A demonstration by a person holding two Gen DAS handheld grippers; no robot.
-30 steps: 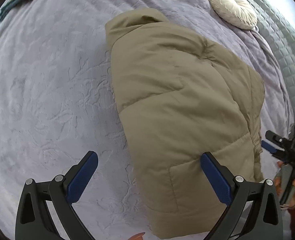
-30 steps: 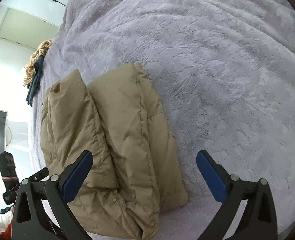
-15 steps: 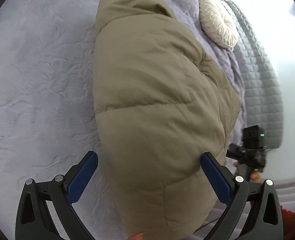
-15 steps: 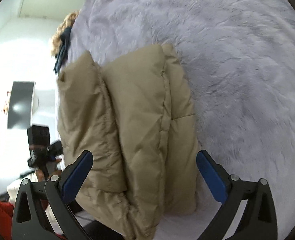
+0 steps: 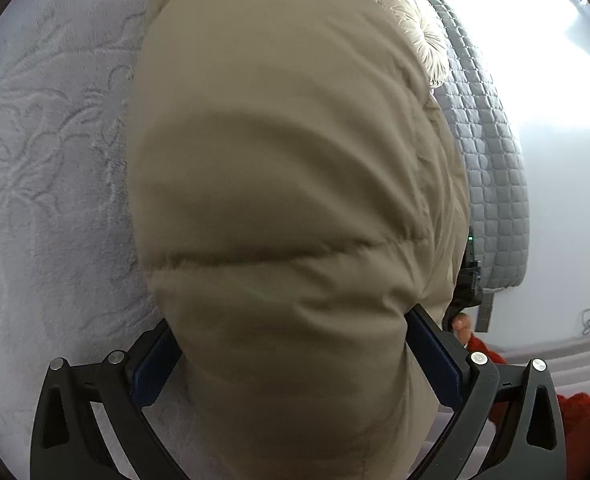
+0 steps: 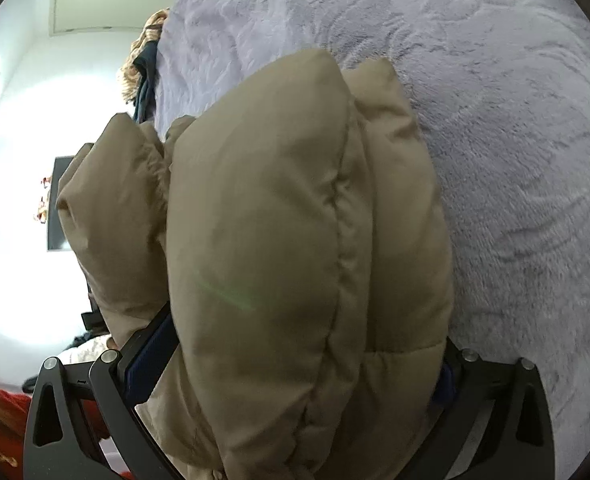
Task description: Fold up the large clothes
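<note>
the tan puffer jacket (image 5: 287, 184) is lying folded on the lavender plush bedspread (image 5: 51, 168) and filling most of both wrist views. taking the jacket as landmark: the left gripper (image 5: 295, 356) is sitting at its near end, jaws spread wide, with the padded bulk bulging between the two blue pads (image 5: 435, 356) and pressing against both. the jaws are standing apart around the jacket, not pinched down on it.

in the right wrist view the right gripper (image 6: 295, 364) is straddling the jacket (image 6: 295, 240) in the same way, jaws wide, fabric swelling between them and hiding most of the far pad. the folded layers are showing as stacked rolls, with a sleeve-like lobe sticking out on the side away from the bedspread (image 6: 515, 140).

beyond the jacket's far end, a cream round cushion (image 5: 419, 36) is resting against a grey quilted headboard (image 5: 491, 152). past the jacket's opposite end, a dark and tan heap of clothes (image 6: 145, 68) is sitting at the bed edge. beside the jacket's near corner a red sleeve (image 5: 575, 412) is showing.
</note>
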